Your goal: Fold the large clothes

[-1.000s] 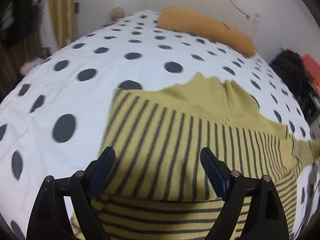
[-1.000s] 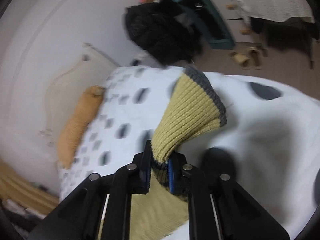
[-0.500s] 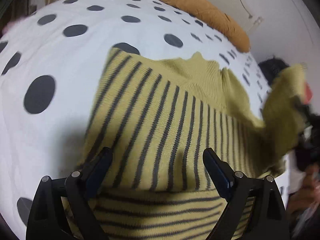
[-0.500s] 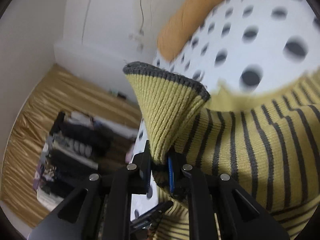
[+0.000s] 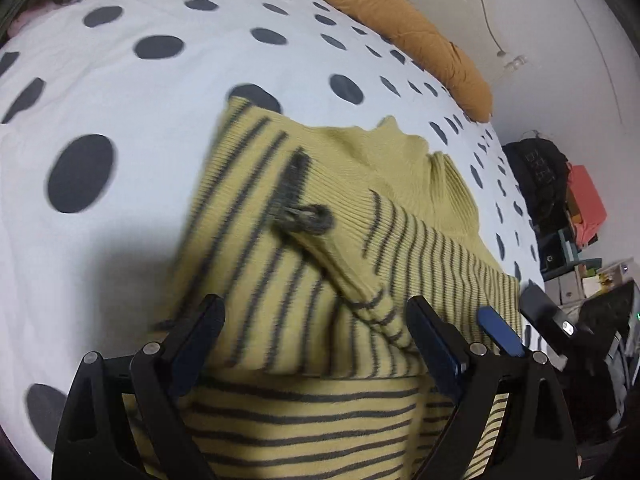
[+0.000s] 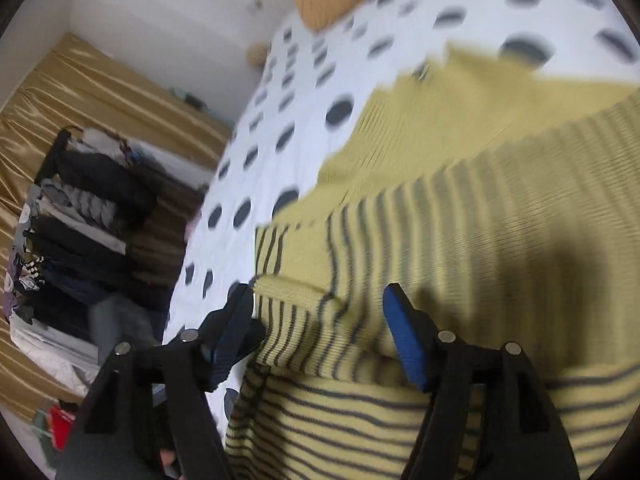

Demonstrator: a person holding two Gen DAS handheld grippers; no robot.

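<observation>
A yellow sweater with grey stripes [image 5: 280,280] lies partly folded on the dotted bed [image 5: 160,92]. One sleeve lies across its body, and the grey cuff [image 5: 304,212] rests near the middle. My left gripper [image 5: 316,332] hovers open over the sweater's near fold with nothing between its fingers. My right gripper [image 6: 320,324] hangs just above the striped body [image 6: 440,240]. Its jaws are opening and no cloth is pinched between the blue pads. In the left wrist view the right gripper [image 5: 520,324] shows at the sweater's right edge.
An orange pillow [image 5: 412,40] lies at the head of the bed by the white wall. A black bag [image 5: 540,176] and a red box [image 5: 586,204] stand beside the bed. A rack of dark clothes [image 6: 80,220] stands before a gold curtain [image 6: 100,92].
My right gripper swung the sleeve cuff across the sweater and let it go; the sleeve now lies on the body. The left gripper tipped down closer to the fold, still open.
</observation>
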